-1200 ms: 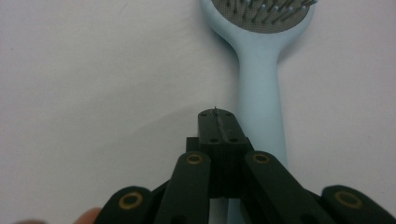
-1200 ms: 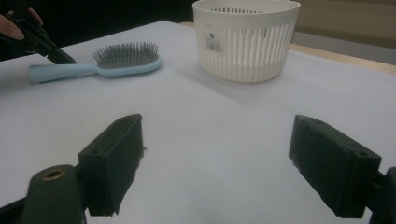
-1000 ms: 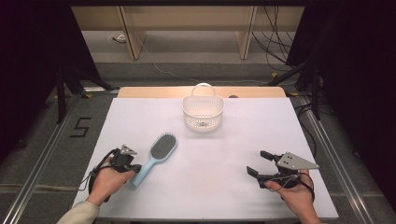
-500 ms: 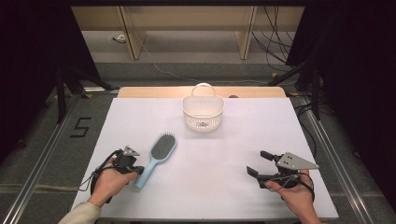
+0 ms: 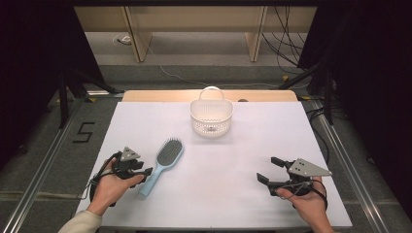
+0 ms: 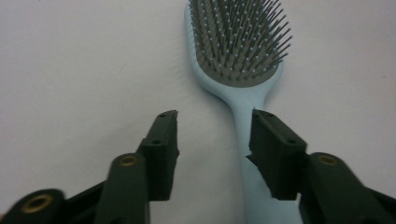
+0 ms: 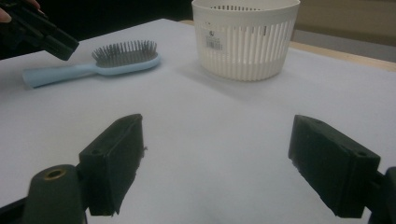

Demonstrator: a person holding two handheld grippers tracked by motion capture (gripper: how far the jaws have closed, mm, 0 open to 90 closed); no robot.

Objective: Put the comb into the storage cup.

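Note:
A light blue hairbrush (image 5: 165, 162) lies bristles up on the white table (image 5: 228, 160), left of centre, with its handle pointing toward the person. My left gripper (image 5: 145, 171) sits at that handle. In the left gripper view its jaws (image 6: 215, 123) have just been opening and stand apart. The hairbrush (image 6: 238, 42) handle runs along the inner edge of the right-hand jaw and is not pinched. My right gripper (image 5: 266, 169) rests at the near right of the table, open wide (image 7: 217, 140) with bare table between its jaws.
A white slotted basket (image 5: 211, 119) with a handle stands at the far middle of the table, also seen in the right gripper view (image 7: 245, 42). A wooden strip borders the far edge (image 5: 160, 95). Dark stands and cables surround the table.
The left gripper's jaws now stand apart at the brush handle. Both hands, the brush and the basket have kept their places.

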